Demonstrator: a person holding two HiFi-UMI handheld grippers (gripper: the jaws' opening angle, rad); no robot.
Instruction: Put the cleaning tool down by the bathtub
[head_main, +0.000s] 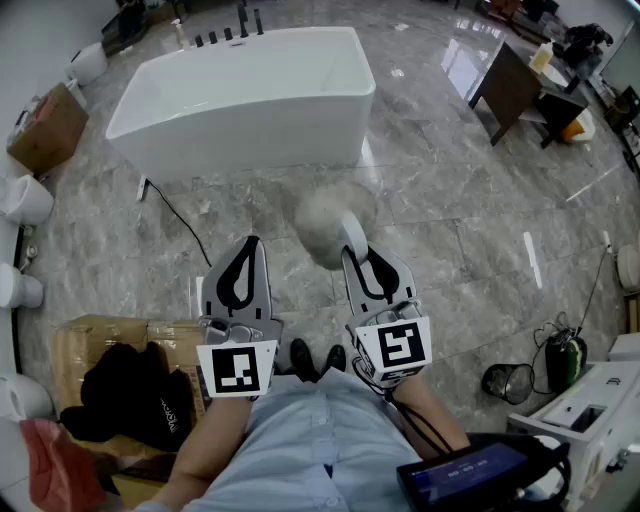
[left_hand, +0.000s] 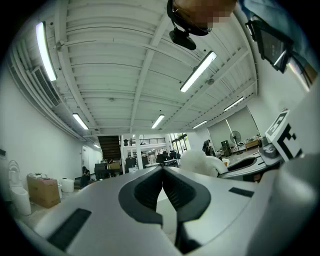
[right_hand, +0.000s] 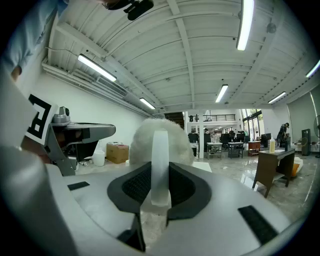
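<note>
Snugly between right tongs (right_hand: 160, 172), cleaning tool (right_hand: 143, 136).

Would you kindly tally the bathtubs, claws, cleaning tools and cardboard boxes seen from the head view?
Bathtub: 1
Claws: 2 (left claw, right claw)
Cleaning tool: 1
Cardboard boxes: 2
Total: 6

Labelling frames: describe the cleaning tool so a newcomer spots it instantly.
Find the white freestanding bathtub on the grey floor. In front of it, the right hand-held gripper clamps the cleaning tool by its white handle. Its fluffy, pale, round head is the only fuzzy thing nearby.
</note>
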